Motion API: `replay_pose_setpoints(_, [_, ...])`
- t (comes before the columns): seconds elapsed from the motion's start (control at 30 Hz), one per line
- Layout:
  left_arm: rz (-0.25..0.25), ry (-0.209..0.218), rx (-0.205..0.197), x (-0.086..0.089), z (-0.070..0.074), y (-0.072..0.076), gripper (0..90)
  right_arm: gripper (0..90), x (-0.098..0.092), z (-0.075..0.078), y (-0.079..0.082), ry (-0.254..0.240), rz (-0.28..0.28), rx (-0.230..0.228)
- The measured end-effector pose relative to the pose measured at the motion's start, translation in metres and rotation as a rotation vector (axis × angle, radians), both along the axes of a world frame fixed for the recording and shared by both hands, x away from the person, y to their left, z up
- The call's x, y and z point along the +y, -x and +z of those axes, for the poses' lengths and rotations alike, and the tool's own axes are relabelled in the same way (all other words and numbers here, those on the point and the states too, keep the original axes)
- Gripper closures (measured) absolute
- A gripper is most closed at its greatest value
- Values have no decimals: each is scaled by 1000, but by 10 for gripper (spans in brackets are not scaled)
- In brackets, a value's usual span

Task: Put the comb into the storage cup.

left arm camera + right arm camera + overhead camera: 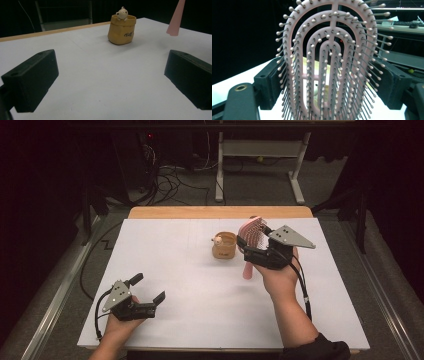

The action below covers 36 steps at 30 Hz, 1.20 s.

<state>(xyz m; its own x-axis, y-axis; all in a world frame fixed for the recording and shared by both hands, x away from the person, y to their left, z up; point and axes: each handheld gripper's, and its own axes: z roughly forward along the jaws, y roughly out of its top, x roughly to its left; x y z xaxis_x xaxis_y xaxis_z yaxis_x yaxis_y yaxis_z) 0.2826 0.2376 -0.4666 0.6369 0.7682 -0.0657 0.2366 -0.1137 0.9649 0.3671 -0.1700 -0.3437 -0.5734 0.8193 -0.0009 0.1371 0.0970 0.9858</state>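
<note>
The left hand-held gripper [110, 82] hangs low over the white bench [100, 75], its two black jaws wide apart with nothing between them. Beyond them stands a tan pot [122, 31] with a small bear figure [122, 13] on its rim. A pink handle [176, 18] hangs at upper right.

A white-topped table [200, 285] carries a tan bag-shaped cup [224, 245] near its far edge.
</note>
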Motion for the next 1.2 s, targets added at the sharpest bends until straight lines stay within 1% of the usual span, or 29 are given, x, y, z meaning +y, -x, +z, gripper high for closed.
replay_pose_setpoints(0.27, [-7, -4, 1, 0, 0, 0, 0, 203, 4, 7, -7, 5, -1, -12])
replay_pose_setpoints(0.33, [-10, 0, 0, 0, 0, 0, 0, 203, 5, 9, -9, 4, -10, -13])
replay_pose_setpoints(0.53, [-13, -3, 2, 0, 0, 0, 0, 203, 6, 14, -14, -17, -10, -20])
replay_pose_setpoints(0.63, [-12, -4, 4, 0, 0, 0, 0, 203, 7, 17, -16, -12, -11, -27])
replay_pose_setpoints(1.07, [-13, -3, 8, 1, -1, 0, 0, 204, 14, 28, -22, -11, -13, -44])
replay_pose_setpoints(1.2, [-13, 0, 8, 1, -1, 0, 0, 203, 16, 33, -24, -14, -16, -56])
